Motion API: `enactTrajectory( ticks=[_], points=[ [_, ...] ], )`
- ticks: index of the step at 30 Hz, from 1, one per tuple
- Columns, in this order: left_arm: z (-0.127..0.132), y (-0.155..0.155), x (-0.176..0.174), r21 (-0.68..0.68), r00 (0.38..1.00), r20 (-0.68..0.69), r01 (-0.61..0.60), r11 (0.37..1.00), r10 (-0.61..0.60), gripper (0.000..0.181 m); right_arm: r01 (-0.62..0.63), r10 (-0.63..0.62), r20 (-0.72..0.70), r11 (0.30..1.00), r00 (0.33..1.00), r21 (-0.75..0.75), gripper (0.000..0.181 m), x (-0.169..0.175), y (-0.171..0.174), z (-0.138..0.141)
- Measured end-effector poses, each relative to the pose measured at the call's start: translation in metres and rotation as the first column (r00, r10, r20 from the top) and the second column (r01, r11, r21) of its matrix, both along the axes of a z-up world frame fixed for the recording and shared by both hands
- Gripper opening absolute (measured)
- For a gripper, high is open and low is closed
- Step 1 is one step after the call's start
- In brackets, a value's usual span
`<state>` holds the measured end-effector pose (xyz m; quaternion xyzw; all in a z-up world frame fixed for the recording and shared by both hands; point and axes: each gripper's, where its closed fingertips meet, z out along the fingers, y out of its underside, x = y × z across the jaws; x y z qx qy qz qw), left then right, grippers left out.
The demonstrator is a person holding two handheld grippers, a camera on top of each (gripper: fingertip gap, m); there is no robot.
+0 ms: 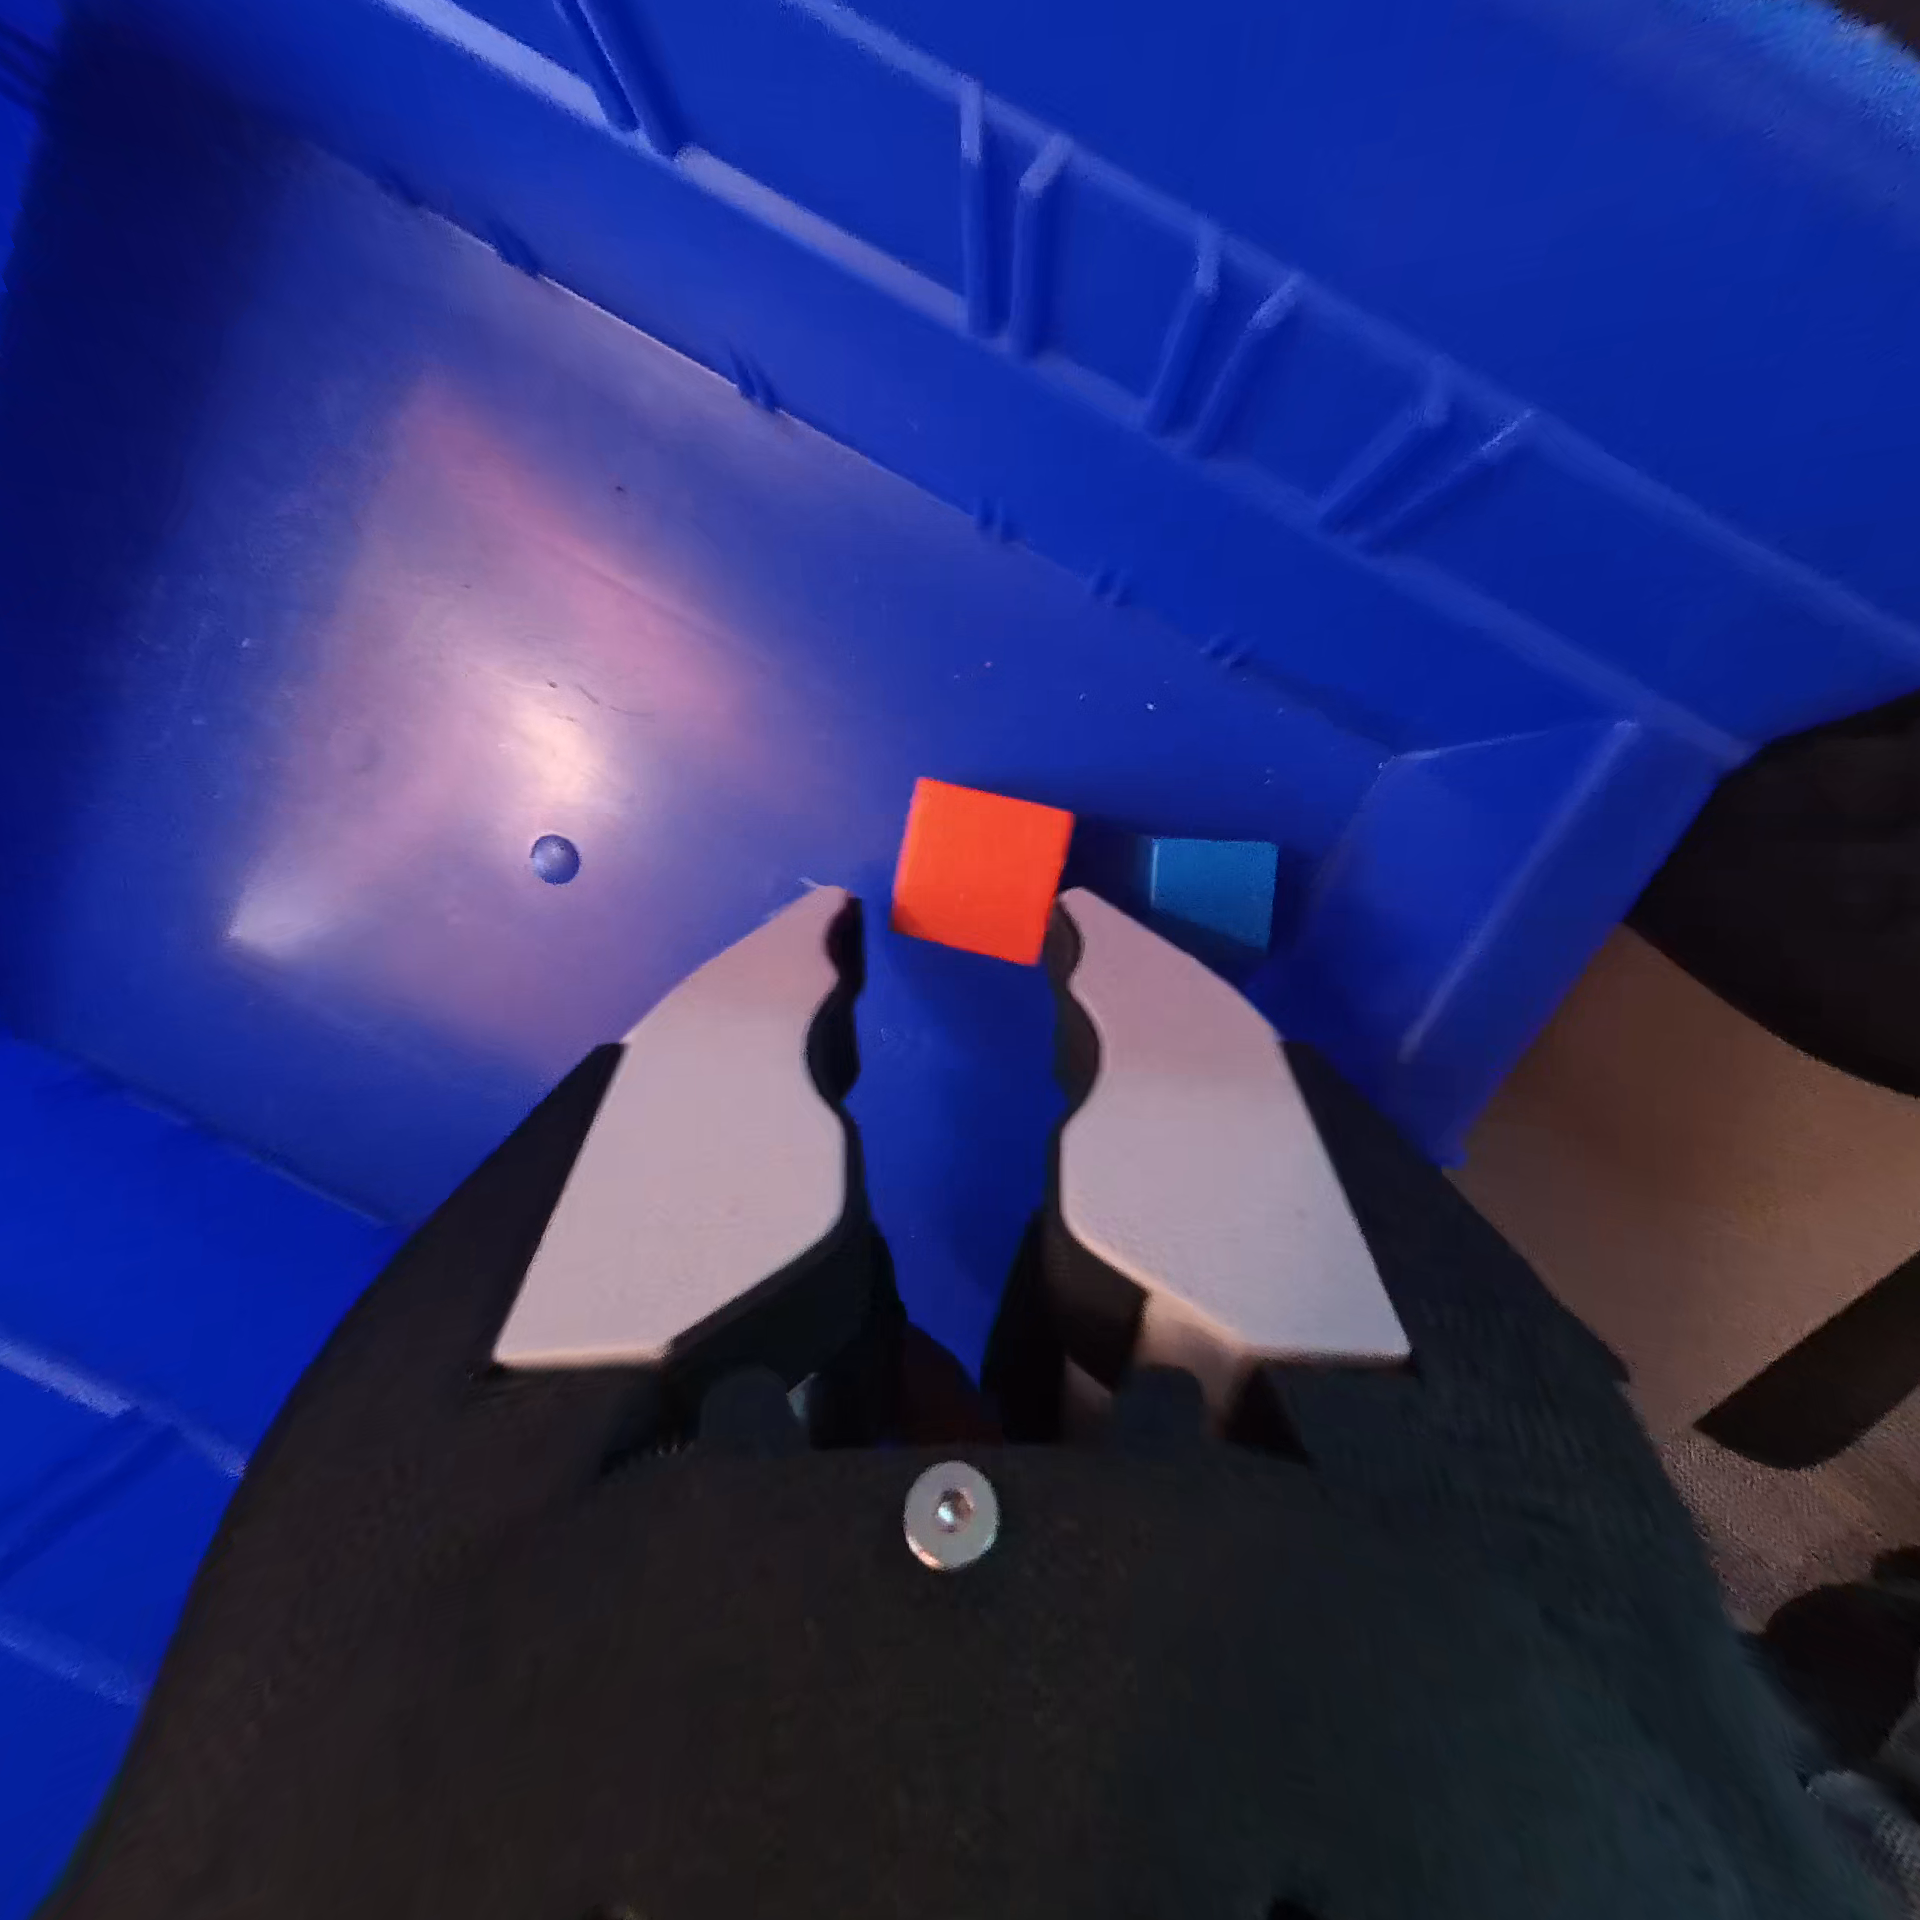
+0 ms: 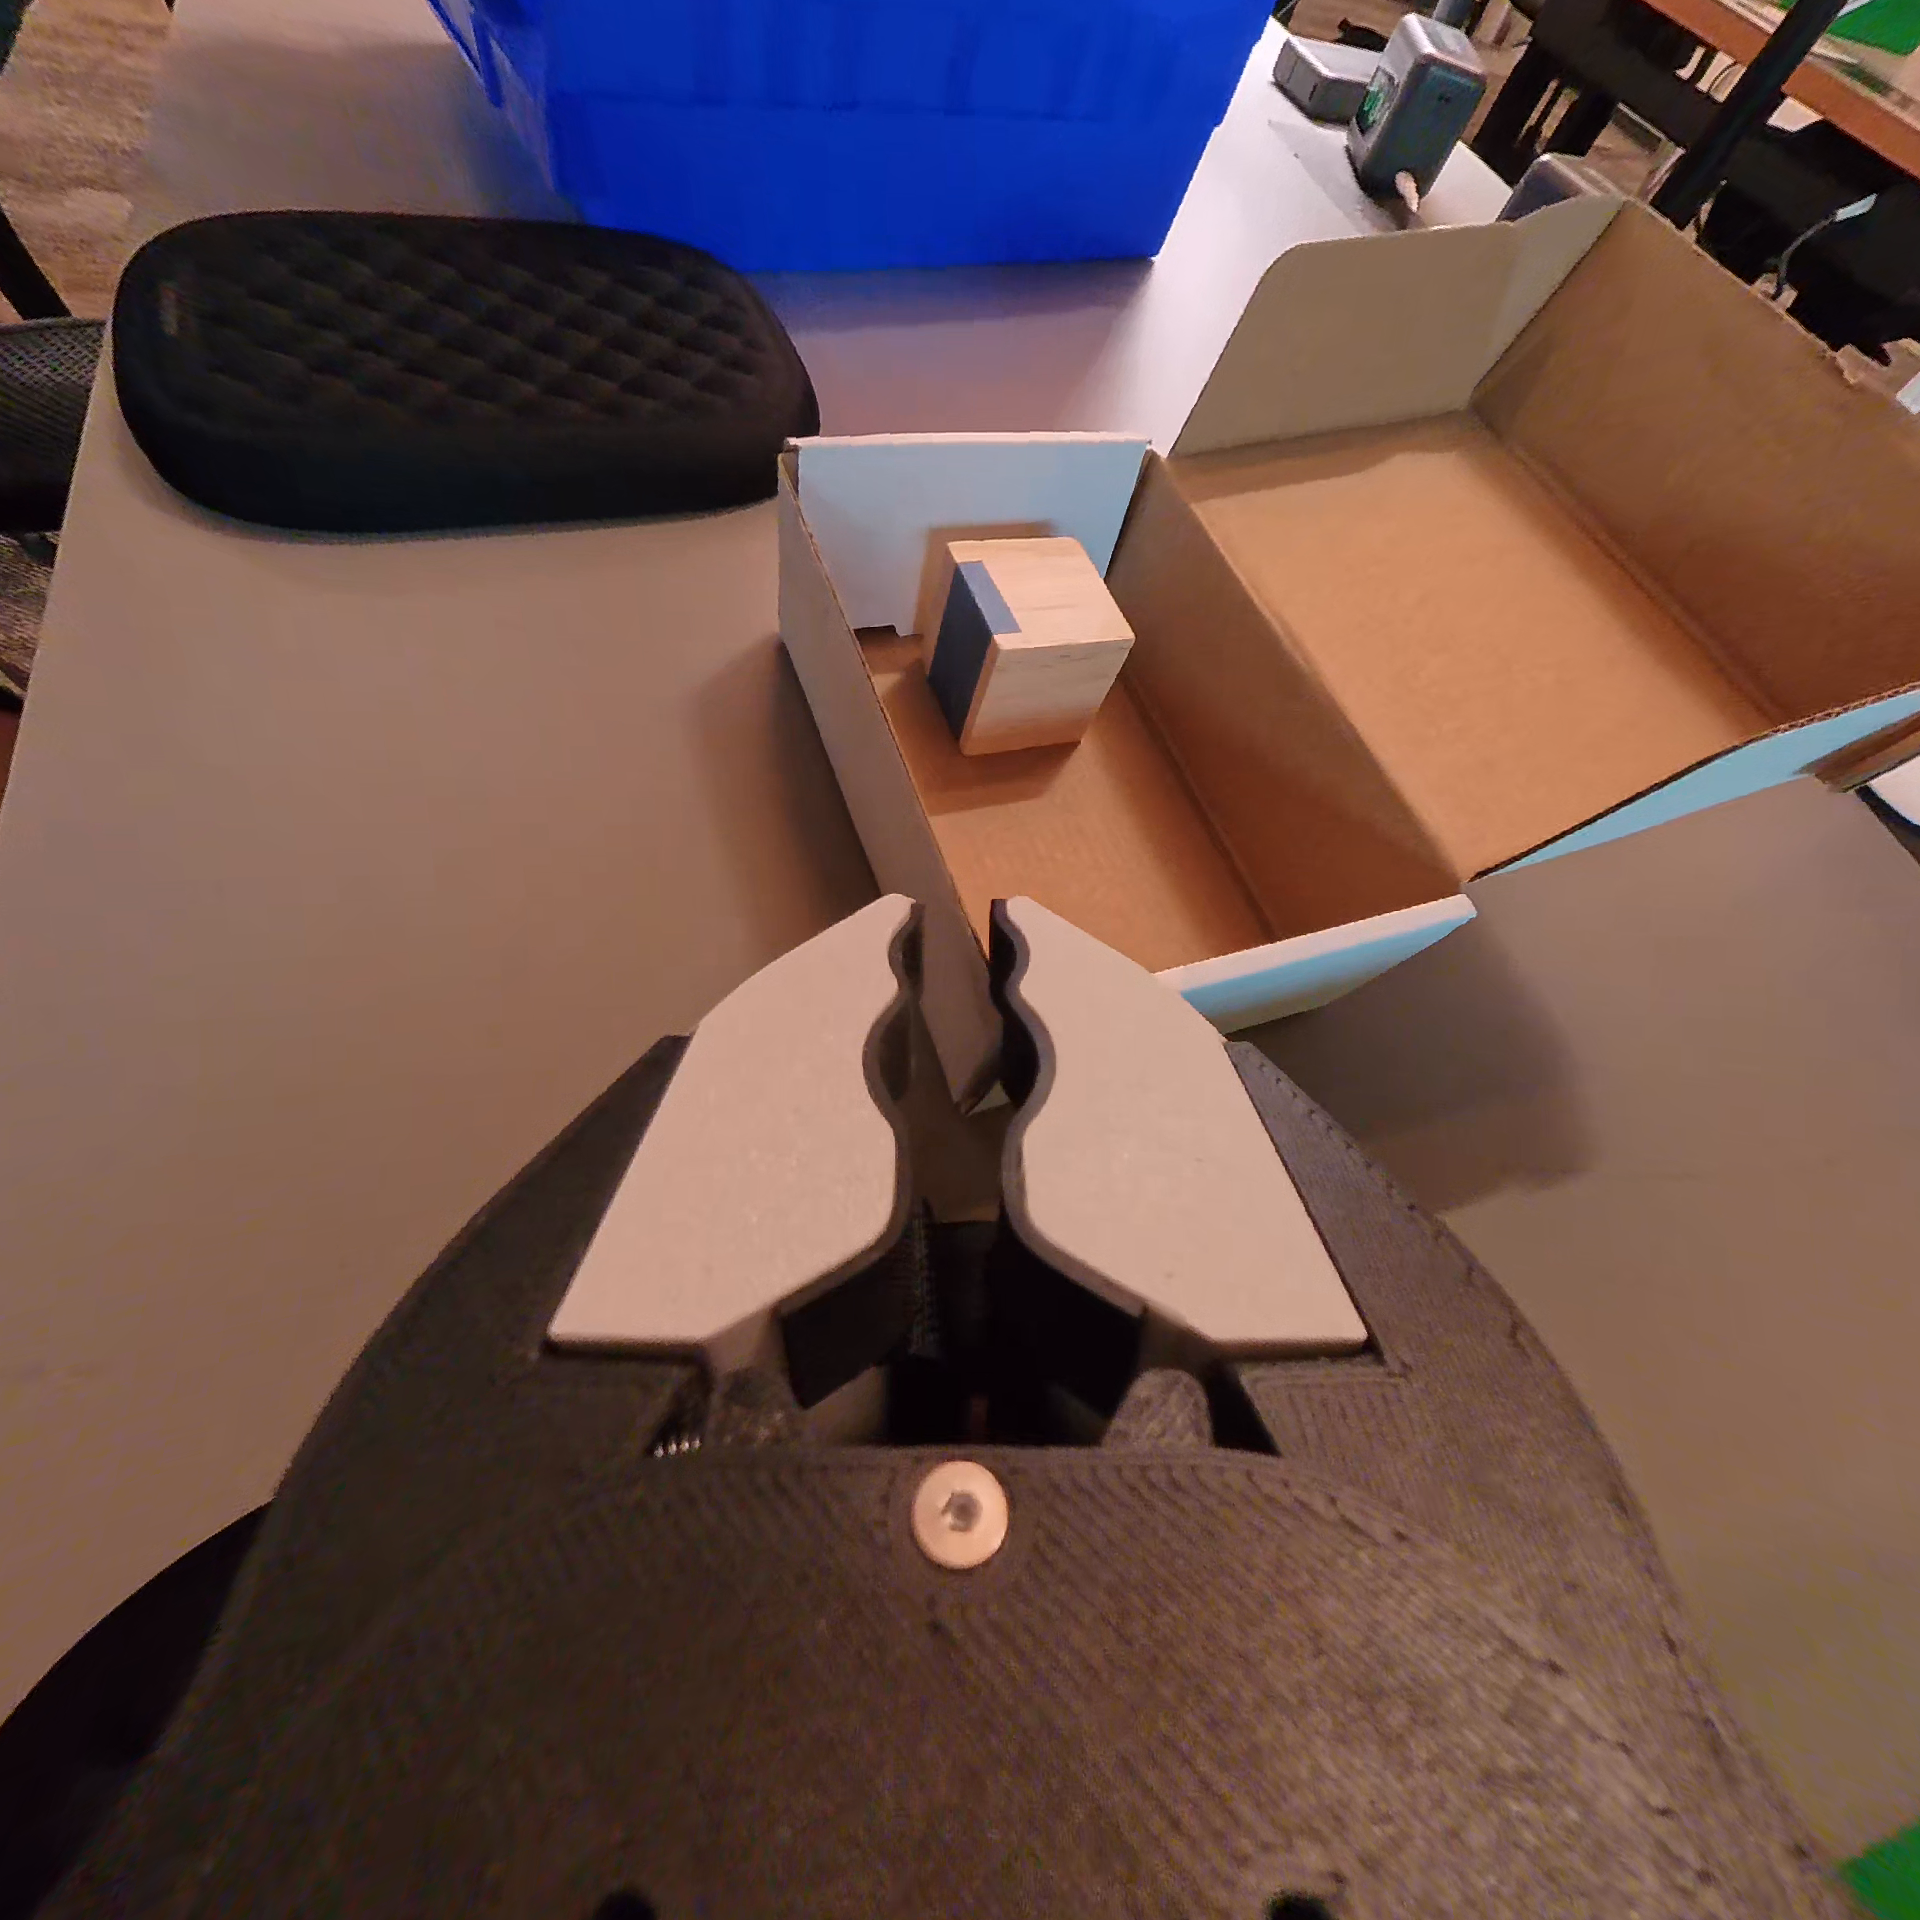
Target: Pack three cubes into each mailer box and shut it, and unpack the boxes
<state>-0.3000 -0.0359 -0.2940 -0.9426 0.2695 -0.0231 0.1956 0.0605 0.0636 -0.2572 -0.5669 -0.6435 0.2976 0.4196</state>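
In the left wrist view my left gripper (image 1: 954, 914) is open inside a blue plastic bin (image 1: 520, 582), its tips just short of an orange cube (image 1: 982, 868) on the bin floor. A blue cube (image 1: 1210, 891) sits to the right of the orange one, in the bin's corner. In the right wrist view my right gripper (image 2: 954, 920) is shut on the near corner of the left wall of an open white mailer box (image 2: 1081, 852). A wooden cube (image 2: 1029, 644) with a dark blue face sits at the far end of the box. The lid (image 2: 1455, 623) lies open to the right.
A black quilted pad (image 2: 436, 364) lies on the grey table (image 2: 364, 831) left of the box. The blue bin (image 2: 862, 135) stands behind it. Grey devices (image 2: 1413, 94) sit at the far right. Beyond the bin's right wall, floor (image 1: 1621, 1143) and dark shapes show.
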Motion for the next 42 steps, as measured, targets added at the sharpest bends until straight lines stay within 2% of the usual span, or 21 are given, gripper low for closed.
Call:
enactTrajectory(
  ticks=[1, 6, 10, 12, 15, 17, 19, 22, 25, 28, 29, 31, 34, 35, 38, 42],
  points=[
    [-0.001, 0.001, 0.0, 0.004, 1.0, 0.006, 0.003, 1.0, -0.003, 0.029, 0.0, 0.0, -0.001, 1.0, 1.0, 0.001, 0.012, 0.0, 0.0, 0.0],
    [0.012, 0.011, 0.007, 0.143, 0.995, 0.099, -0.013, 0.99, -0.001, 0.029, 0.003, -0.003, -0.011, 1.0, 1.0, -0.002, 0.012, 0.0, 0.001, 0.001],
    [0.043, 0.022, 0.018, 0.334, 0.982, 0.19, -0.067, 0.94, 0.002, 0.028, 0.007, -0.007, -0.024, 1.0, 1.0, -0.004, 0.012, 0.0, 0.001, 0.003],
    [0.072, 0.032, 0.025, 0.466, 0.967, 0.255, -0.132, 0.875, 0.01, 0.028, 0.01, -0.01, -0.039, 1.0, 0.999, -0.004, 0.013, 0.001, 0.002, 0.005],
    [0.129, 0.044, 0.043, 0.653, 0.915, 0.404, -0.28, 0.703, -0.011, 0.028, 0.018, -0.018, -0.077, 1.0, 0.997, 0.002, 0.018, 0.001, 0.003, 0.011],
    [0.163, 0.045, 0.077, 0.721, 0.853, 0.501, -0.318, 0.616, -0.146, 0.028, 0.027, -0.025, -0.121, 1.0, 0.992, 0.012, 0.024, 0.001, 0.005, 0.017],
    [0.186, 0.044, 0.124, 0.747, 0.766, 0.566, -0.319, 0.583, -0.306, 0.028, 0.043, -0.036, -0.187, 0.999, 0.982, 0.033, 0.029, 0.001, 0.008, 0.027],
    [0.195, 0.049, 0.194, 0.716, 0.576, 0.664, -0.307, 0.627, -0.477, 0.028, 0.074, -0.044, -0.282, 0.993, 0.958, 0.096, 0.033, 0.002, 0.013, 0.041],
    [0.187, 0.06, 0.248, 0.619, 0.38, 0.773, -0.278, 0.734, -0.508, 0.028, 0.085, 0.006, -0.408, 0.975, 0.913, 0.205, 0.043, 0.003, 0.011, 0.06],
    [0.181, 0.066, 0.288, 0.501, 0.175, 0.864, -0.213, 0.839, -0.472, 0.028, 0.106, 0.044, -0.454, 0.948, 0.89, 0.299, 0.052, 0.004, 0.009, 0.071],
    [0.177, 0.066, 0.3, 0.47, 0.124, 0.882, -0.178, 0.865, -0.454, 0.028, 0.111, 0.061, -0.469, 0.938, 0.881, 0.329, 0.054, 0.004, 0.007, 0.075],
    [0.167, 0.064, 0.319, 0.428, 0.082, 0.903, -0.09, 0.899, -0.421, 0.028, 0.146, 0.084, -0.5, 0.903, 0.862, 0.403, 0.058, 0.006, 0.004, 0.085],
    [0.151, 0.063, 0.332, 0.403, 0.097, 0.912, -0.022, 0.915, -0.399, 0.028, 0.196, 0.145, -0.543, 0.831, 0.827, 0.521, 0.058, 0.009, -0.005, 0.101],
    [0.15, 0.063, 0.333, 0.396, 0.084, 0.915, -0.013, 0.918, -0.394, 0.028, 0.202, 0.168, -0.544, 0.808, 0.822, 0.554, 0.058, 0.008, -0.009, 0.105],
    [0.149, 0.06, 0.335, 0.365, 0.023, 0.931, 0.011, 0.931, -0.365, 0.028, 0.197, 0.228, -0.514, 0.738, 0.827, 0.645, 0.055, 0.001, -0.021, 0.11],
    [0.141, 0.058, 0.34, 0.356, 0.04, 0.933, 0.047, 0.933, -0.358, 0.028, 0.173, 0.285, -0.436, 0.634, 0.854, 0.754, 0.051, -0.015, -0.035, 0.108]
  ],
)
